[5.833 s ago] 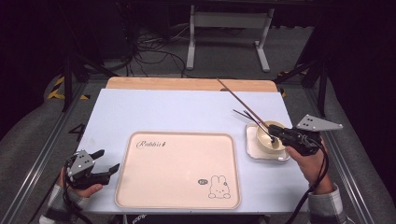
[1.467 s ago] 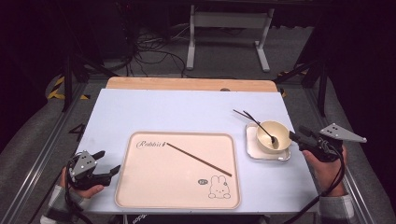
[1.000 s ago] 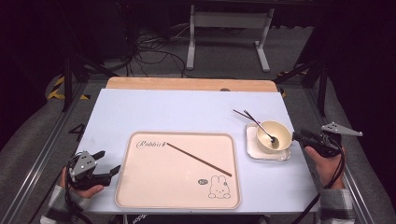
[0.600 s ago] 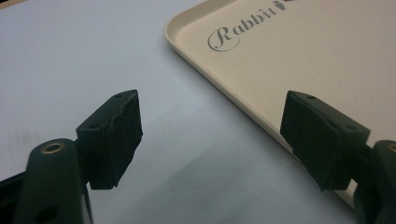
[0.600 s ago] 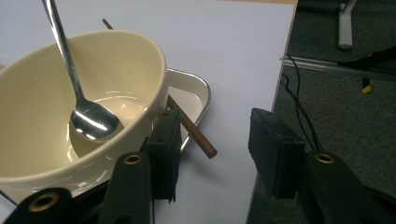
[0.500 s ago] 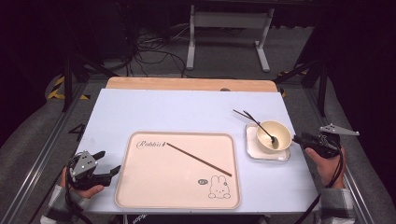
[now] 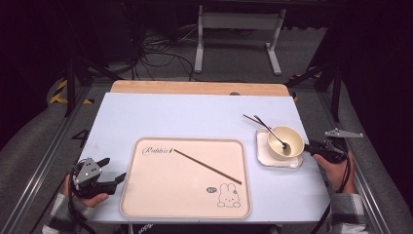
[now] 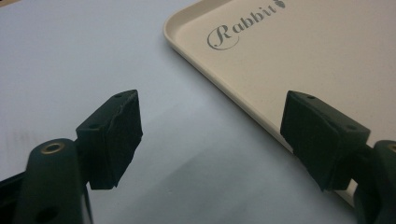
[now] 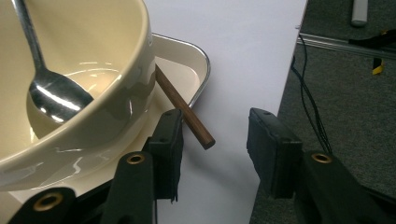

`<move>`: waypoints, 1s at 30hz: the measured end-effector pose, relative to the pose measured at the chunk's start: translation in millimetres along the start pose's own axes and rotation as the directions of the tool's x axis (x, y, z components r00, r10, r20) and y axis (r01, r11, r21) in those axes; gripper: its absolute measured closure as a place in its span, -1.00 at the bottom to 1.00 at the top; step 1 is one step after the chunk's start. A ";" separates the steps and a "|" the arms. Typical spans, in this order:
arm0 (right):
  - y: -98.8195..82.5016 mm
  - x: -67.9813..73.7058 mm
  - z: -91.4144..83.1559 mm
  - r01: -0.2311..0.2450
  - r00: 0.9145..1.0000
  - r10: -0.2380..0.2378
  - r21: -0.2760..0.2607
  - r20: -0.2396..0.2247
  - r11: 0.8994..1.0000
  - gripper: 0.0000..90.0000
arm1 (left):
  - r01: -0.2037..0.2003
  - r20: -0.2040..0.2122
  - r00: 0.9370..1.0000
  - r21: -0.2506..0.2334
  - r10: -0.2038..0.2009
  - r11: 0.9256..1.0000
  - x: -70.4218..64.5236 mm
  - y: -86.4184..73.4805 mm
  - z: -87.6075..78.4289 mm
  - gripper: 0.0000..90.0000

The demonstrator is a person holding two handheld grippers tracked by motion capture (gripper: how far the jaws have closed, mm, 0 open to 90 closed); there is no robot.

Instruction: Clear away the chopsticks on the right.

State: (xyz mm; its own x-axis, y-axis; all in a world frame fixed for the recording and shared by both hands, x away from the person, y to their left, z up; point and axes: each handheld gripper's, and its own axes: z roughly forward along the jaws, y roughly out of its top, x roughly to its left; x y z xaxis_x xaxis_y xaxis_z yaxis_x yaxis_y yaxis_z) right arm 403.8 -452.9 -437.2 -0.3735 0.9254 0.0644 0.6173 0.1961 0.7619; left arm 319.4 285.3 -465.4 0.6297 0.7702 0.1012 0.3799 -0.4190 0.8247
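Over at the right edge of the surface (image 7: 195,117), the right tool (image 7: 311,146) sits low beside the small square dish (image 7: 265,158), its jaws about half apart and just closed a touch further. From the right gripper view, a dark chopstick (image 9: 184,107) pokes out from under the cream bowl (image 9: 84,135), across the dish rim (image 9: 198,60), and its blunt end lies in the gap between the two jaws, nearer the left one. Neither pad presses on it, so nothing is gripped. A metal spoon (image 9: 51,88) rests inside the bowl, its handle leaning up and away. From the high view the bowl (image 7: 285,141) stands on the dish, and the thin far end of the chopstick (image 7: 253,119) crosses the spoon handle beyond the dish's back corner.

On the big cream tray (image 7: 146,195) in the middle, a second chopstick (image 7: 207,166) lies slanted, running from just beside the "Rabbit" lettering down toward the little rabbit print (image 7: 228,196).

Down at the near left corner, the left tool (image 7: 114,181) rests by the tray's left edge, jaws wide apart with only bare surface between them. In the left gripper view, the tray rim (image 8: 224,93) runs past the right-hand jaw.
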 end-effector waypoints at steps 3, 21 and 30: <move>0.8 0.5 4.8 0.013 1.000 -0.013 0.017 -0.006 1.000 0.36 | 0.001 0.001 1.000 0.002 -0.001 1.000 -0.2 -0.1 0.2 -0.52; 3.3 5.9 3.4 0.067 0.997 -0.066 0.020 -0.025 0.998 0.88 | 0.000 0.002 1.000 0.002 0.000 1.000 -0.2 -0.2 0.5 -0.52; 6.4 8.6 -13.4 0.069 0.997 -0.068 -0.065 0.021 0.995 0.88 | 0.000 0.001 1.000 -0.003 0.000 1.000 0.0 -0.1 -0.1 -0.52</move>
State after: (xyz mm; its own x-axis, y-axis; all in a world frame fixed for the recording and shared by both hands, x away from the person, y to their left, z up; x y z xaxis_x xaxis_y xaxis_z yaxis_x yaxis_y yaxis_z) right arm 395.3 -448.0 -423.1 -0.4000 0.9165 -0.0009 0.5434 0.2379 0.8051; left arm 319.3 285.4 -465.4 0.6304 0.7698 0.1004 0.3782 -0.4175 0.8263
